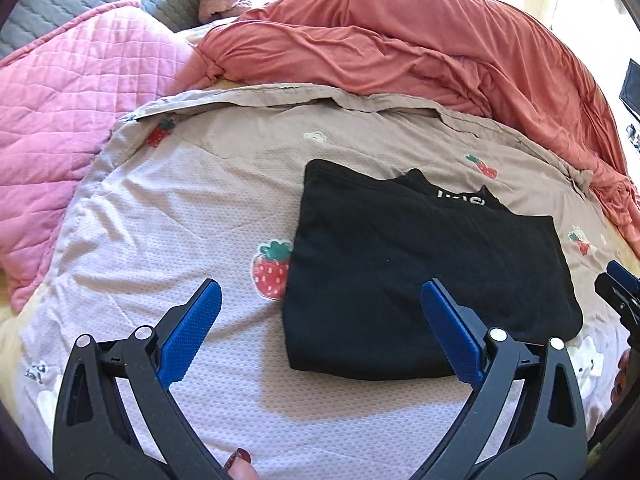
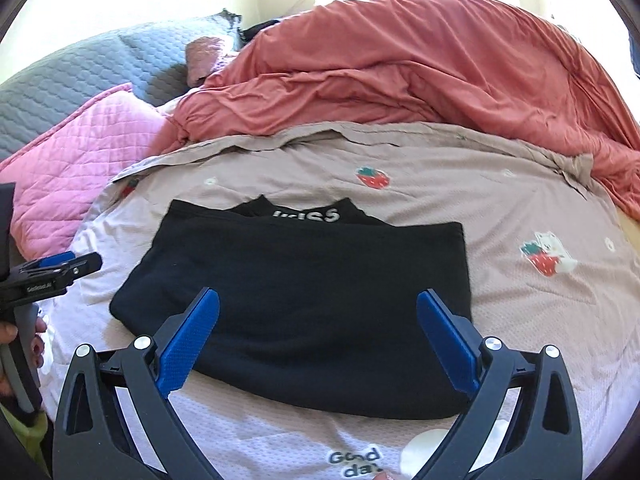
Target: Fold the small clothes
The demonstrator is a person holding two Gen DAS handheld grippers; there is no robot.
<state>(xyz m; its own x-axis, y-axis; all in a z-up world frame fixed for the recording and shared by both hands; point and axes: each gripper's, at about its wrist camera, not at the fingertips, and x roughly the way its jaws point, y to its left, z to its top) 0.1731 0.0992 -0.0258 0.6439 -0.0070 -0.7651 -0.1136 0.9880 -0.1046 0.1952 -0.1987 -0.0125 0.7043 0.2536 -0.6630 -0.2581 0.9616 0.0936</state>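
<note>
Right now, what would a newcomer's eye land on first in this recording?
The folded black garment lying mid-bed on the strawberry-print quilt, white lettering showing at its far edge. Behind it, a rumpled coral duvet fills the back. Both the left hand-held gripper and right hand-held gripper are open, holding nothing.

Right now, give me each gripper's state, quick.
Left gripper: jaws open, holding nothing, above the bedspread.
Right gripper: jaws open, holding nothing, above the folded black garment.
</note>
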